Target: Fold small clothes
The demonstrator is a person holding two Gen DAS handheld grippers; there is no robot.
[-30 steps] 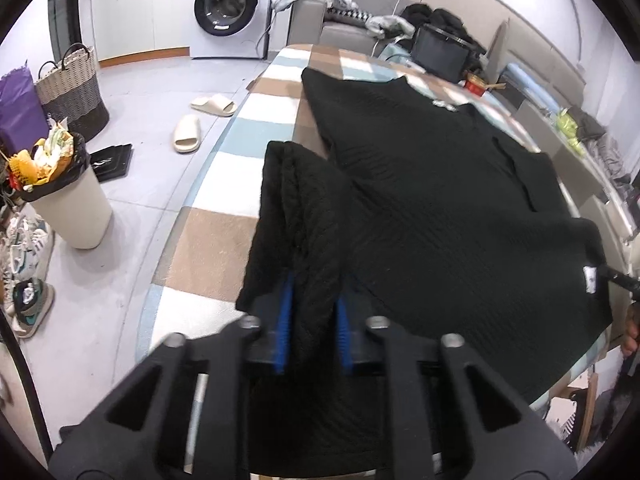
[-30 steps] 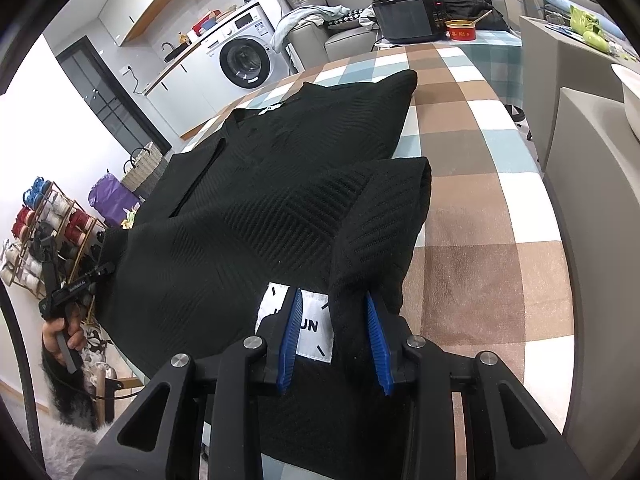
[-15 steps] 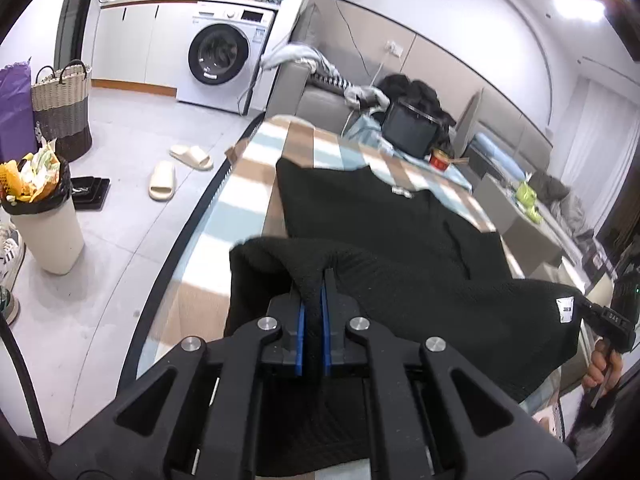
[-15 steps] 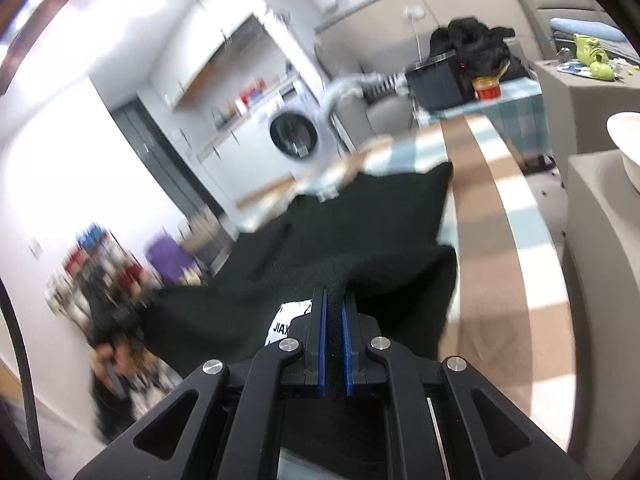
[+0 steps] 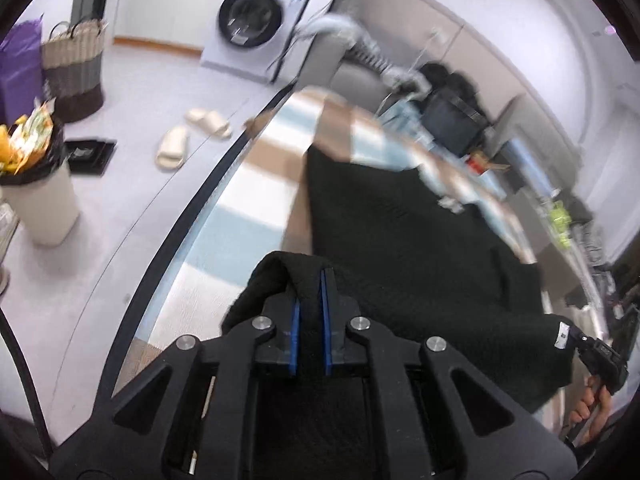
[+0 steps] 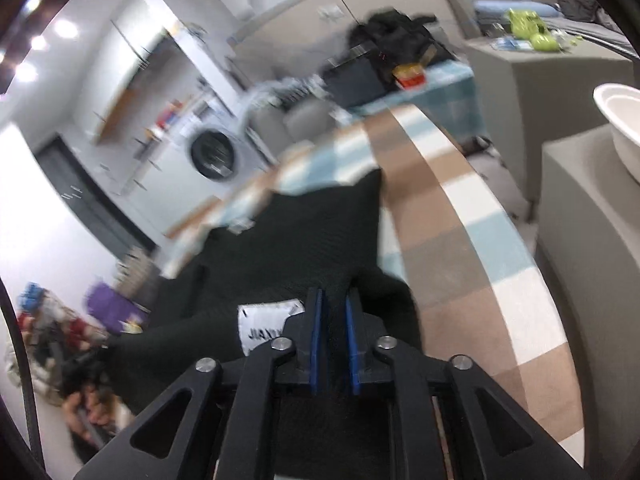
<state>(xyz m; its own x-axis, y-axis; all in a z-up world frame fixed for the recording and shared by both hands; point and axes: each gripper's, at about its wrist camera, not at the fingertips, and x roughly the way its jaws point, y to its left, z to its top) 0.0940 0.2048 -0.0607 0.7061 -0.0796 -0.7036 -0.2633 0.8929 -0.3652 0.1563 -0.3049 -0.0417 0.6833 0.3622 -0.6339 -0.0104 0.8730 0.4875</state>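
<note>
A black knitted garment (image 5: 400,248) lies on a checked tablecloth (image 5: 240,208); its near hem is lifted off the table. My left gripper (image 5: 310,280) is shut on the left hem corner. My right gripper (image 6: 332,300) is shut on the right hem corner of the same black garment (image 6: 304,248), beside a white label (image 6: 264,324). In the left wrist view the right gripper (image 5: 596,356) shows at the far hem corner. Both views are blurred.
A washing machine (image 5: 252,20), slippers (image 5: 188,136), a bin (image 5: 36,196) and a woven basket (image 5: 72,64) stand on the floor at the left. A sofa with dark clothes (image 6: 392,36) is behind the table. A white bowl (image 6: 620,128) sits at the right.
Both grippers closed on the hem corners and lifted them up off the table. The views have swung forward over the garment.
</note>
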